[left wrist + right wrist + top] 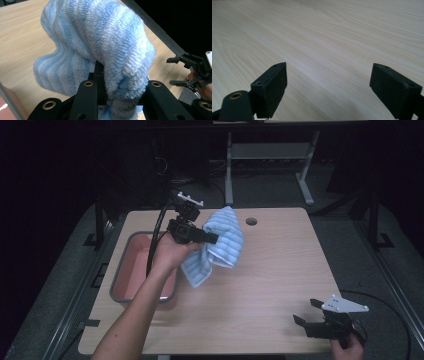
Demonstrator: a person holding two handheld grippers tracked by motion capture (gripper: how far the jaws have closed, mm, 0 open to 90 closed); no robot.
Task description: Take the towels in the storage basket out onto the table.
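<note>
The left tool is clamped on a bunched blue striped towel held above the tabletop, just right of the pink bin, probably its destination, while the right tool rests wide open, holding nothing, well apart at the near right corner.

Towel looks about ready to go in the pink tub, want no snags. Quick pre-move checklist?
1. Left gripper clamped on blue towel: ok.
2. Towel lifted off the table: cannot tell, its lower corner hangs low.
3. Pink tub free to receive the towel: ok, though the forearm hides part of it.
4. Right gripper out of the path: ok, at the near right corner, jaws open and holding nothing.
5. Towel bunched, not trailing wide: ok.
</note>
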